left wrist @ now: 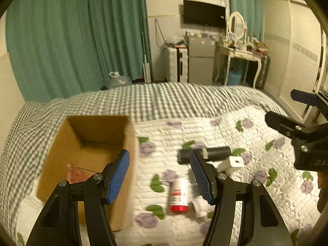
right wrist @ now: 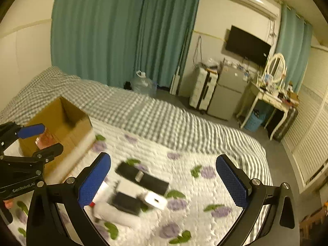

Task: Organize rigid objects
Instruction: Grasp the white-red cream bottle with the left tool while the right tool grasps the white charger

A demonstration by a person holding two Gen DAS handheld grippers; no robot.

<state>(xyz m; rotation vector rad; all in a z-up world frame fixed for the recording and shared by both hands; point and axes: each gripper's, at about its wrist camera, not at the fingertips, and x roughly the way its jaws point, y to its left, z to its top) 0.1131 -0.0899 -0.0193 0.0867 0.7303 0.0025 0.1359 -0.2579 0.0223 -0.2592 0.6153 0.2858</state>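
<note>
An open cardboard box stands on the bed at the left, with a red item inside; it also shows in the right wrist view. Beside it on the floral quilt lie a white bottle with a red cap, a black cylinder, a white charger and another white piece. My left gripper is open and empty above the box's right edge and the bottle. My right gripper is open and empty above the black cylinder, a small black item and the white charger.
The bed has a grey checked cover and a floral quilt. Beyond it are teal curtains, a small fridge, a suitcase, a dressing table with mirror and a wall TV.
</note>
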